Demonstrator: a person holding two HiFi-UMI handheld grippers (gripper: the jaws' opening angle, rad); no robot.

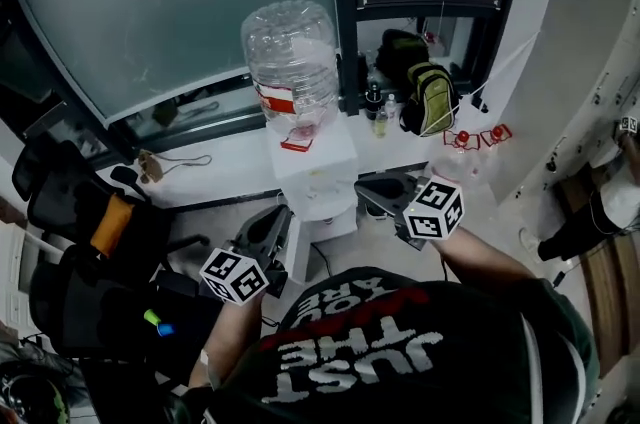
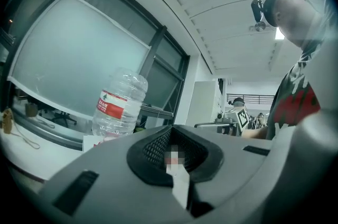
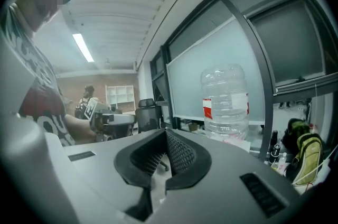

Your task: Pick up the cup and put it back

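Both grippers are hovering with jaws pressed together on nothing, the left gripper (image 1: 278, 217) and the right gripper (image 1: 368, 187) both pointing toward the water bottle (image 1: 292, 62) ahead of them. What looks like the cup (image 1: 455, 166), faint and translucent, is standing on the ledge (image 1: 230, 174) just right of the right gripper.

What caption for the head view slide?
Person holds left gripper and right gripper, both shut, before a white water dispenser topped by a clear bottle.
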